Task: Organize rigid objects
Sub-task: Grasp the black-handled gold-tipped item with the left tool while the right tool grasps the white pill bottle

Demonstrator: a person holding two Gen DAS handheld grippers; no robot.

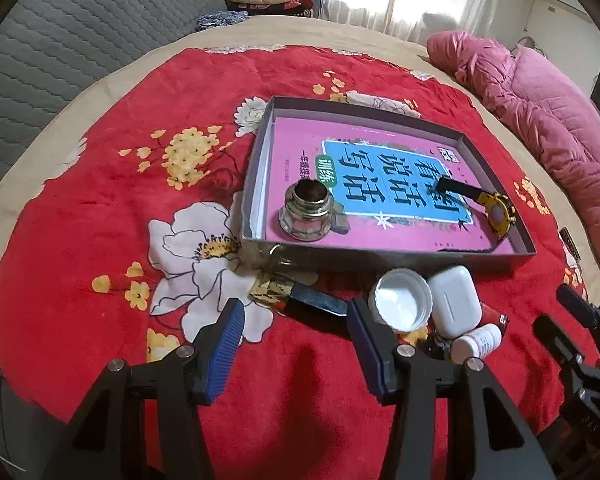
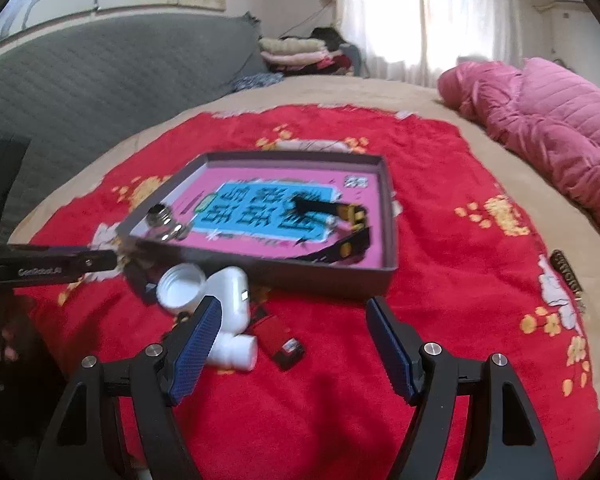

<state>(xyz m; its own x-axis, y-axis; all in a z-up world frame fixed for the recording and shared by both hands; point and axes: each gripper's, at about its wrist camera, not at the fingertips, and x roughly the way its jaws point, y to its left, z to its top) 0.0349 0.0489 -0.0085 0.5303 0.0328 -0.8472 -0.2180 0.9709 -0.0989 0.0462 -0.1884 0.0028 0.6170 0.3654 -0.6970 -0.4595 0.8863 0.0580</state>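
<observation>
Red floral blanket [image 1: 100, 208] on bed, grey box [image 1: 380, 252], curtained window [image 2: 412, 16] perhaps sunlit, both grippers open, empty.

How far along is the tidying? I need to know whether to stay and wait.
Partly done. The glass jar and the watch already lie in the box, on the pink book. Nothing is in hand: the left gripper and right gripper are both open and empty. Left on the blanket: white cap, earbud case, small white bottle, red lighter, dark pen.
</observation>
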